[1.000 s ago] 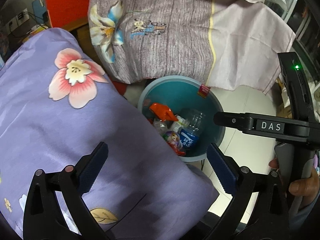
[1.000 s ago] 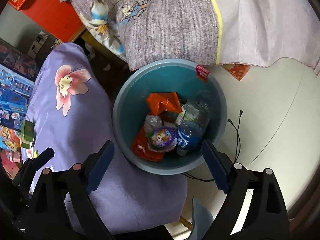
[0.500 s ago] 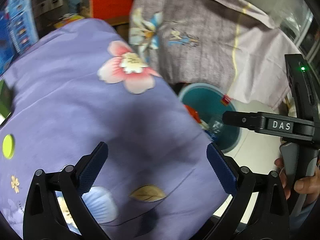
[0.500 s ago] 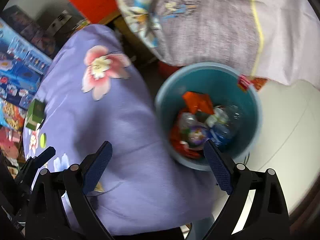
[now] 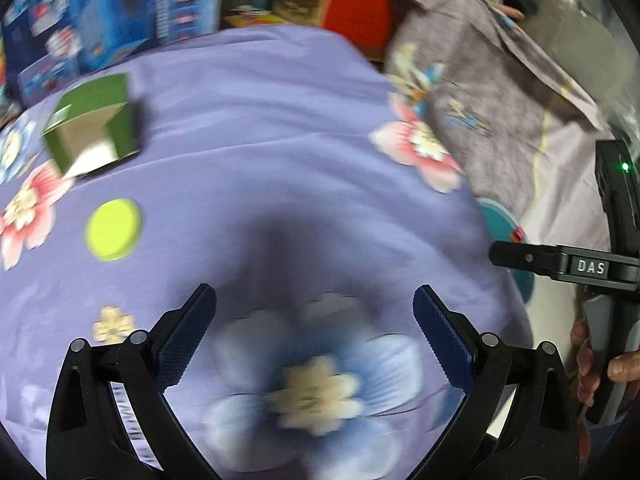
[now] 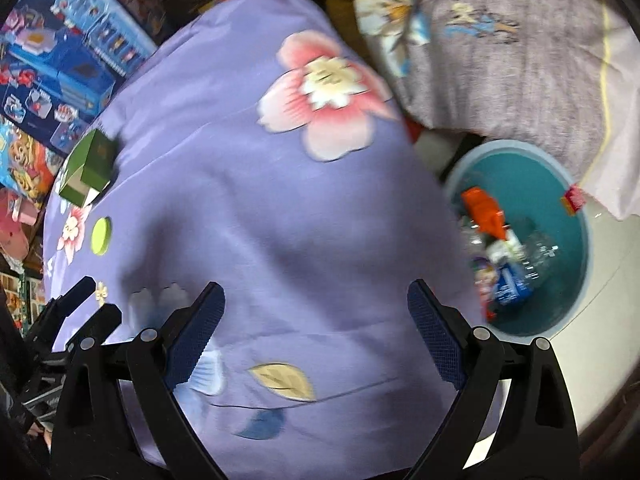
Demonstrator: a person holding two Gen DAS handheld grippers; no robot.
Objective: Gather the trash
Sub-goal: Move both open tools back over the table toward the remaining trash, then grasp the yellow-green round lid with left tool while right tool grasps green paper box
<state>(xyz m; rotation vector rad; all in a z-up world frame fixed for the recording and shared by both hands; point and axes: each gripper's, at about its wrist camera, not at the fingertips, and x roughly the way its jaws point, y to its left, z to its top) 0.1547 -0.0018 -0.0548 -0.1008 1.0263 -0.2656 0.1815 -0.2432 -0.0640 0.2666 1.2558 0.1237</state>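
Now both grippers, left (image 5: 314, 344) and right (image 6: 316, 338), are wide open and empty; next pick: green box (image 5: 94, 130) at ten o'clock, then bin (image 6: 560, 248).

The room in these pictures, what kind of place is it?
Probably a lived-in home, maybe a child's room. A purple flowered cloth covers a table or bed, colourful boxed toy sets are stacked behind it, and a round teal plastic bin on the floor holds bottles and wrappers.
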